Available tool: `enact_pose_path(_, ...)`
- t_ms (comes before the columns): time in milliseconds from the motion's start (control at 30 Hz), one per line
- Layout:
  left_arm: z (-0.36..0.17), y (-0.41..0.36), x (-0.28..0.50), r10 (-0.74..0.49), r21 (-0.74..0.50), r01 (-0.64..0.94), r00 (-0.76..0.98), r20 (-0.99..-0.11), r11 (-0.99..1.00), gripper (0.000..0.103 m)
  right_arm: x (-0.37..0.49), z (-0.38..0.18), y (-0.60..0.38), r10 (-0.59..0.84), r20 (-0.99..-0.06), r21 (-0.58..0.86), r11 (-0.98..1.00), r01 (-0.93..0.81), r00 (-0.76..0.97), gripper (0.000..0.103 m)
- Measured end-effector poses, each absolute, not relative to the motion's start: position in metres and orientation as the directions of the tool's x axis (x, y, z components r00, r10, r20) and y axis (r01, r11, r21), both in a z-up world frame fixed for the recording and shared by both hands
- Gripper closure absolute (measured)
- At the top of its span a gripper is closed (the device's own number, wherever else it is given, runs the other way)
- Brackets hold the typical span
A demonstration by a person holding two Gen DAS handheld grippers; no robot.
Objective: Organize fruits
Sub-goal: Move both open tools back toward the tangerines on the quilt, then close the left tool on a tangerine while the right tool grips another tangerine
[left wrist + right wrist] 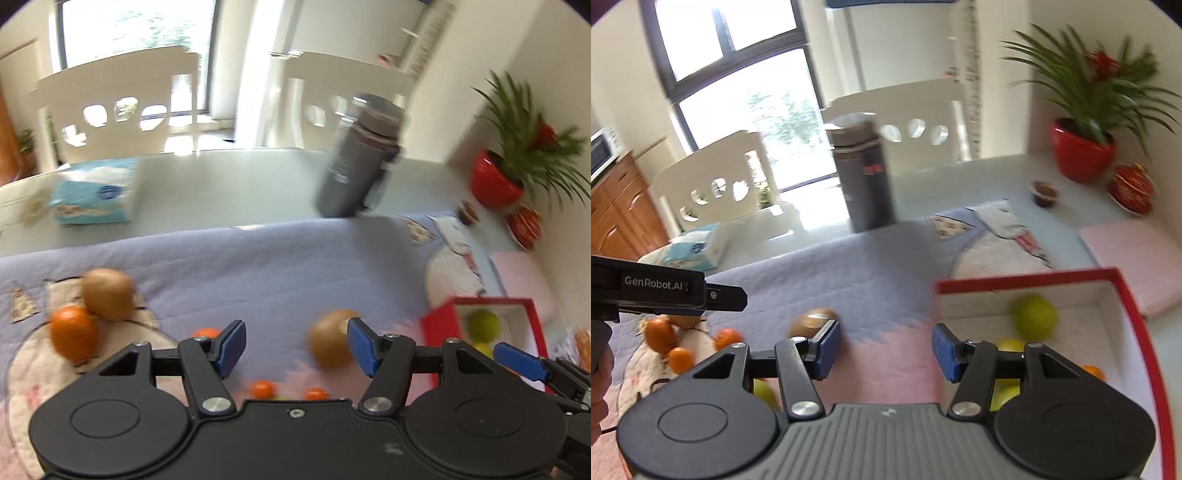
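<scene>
Your red box (1137, 332) already holds part of the fruit: a green apple (1034, 319), more green fruit under your right hand-held gripper (886, 354), and an orange piece (1093, 371) by the wall. The job looks partly done. Left on the cloth (258, 266) are a kiwi (330, 339) just beside your left hand-held gripper (295, 349), another kiwi (107, 293) touching an orange (74, 332), and small orange fruits (262, 388) near the jaws. Both hand-held grippers are spread and carry nothing. The only writing you can read is "GenRobot.AI" on the left tool's side in the right wrist view; the tissue pack (94, 195) and the grey flask (864, 173) on the tabletop (229, 188) are too blurred to read.
</scene>
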State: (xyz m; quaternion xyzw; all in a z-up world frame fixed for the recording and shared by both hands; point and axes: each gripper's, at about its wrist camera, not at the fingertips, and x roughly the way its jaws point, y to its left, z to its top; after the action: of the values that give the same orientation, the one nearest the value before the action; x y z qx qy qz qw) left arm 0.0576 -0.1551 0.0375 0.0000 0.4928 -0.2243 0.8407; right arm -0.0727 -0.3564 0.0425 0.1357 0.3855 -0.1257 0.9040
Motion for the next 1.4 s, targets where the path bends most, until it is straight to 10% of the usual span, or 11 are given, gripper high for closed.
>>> enact_pose_path(633, 0.008, 0.015, 0.118, -0.237, -0.227, 0.074, 0.422, -0.875, 0.971, 0.027, 0.019, 0.039, -0.242, 0.024, -0.751, 0.131, 0.985, 0.114, 0.660, 0.043)
enact_pose_path(1400, -0.075, 0.008, 0.157, -0.215, -0.192, 0.104, 0.293, -0.932, 0.976, 0.022, 0.092, -0.053, -0.195, 0.111, -0.885, 0.128, 0.992, 0.007, 0.453, 0.043)
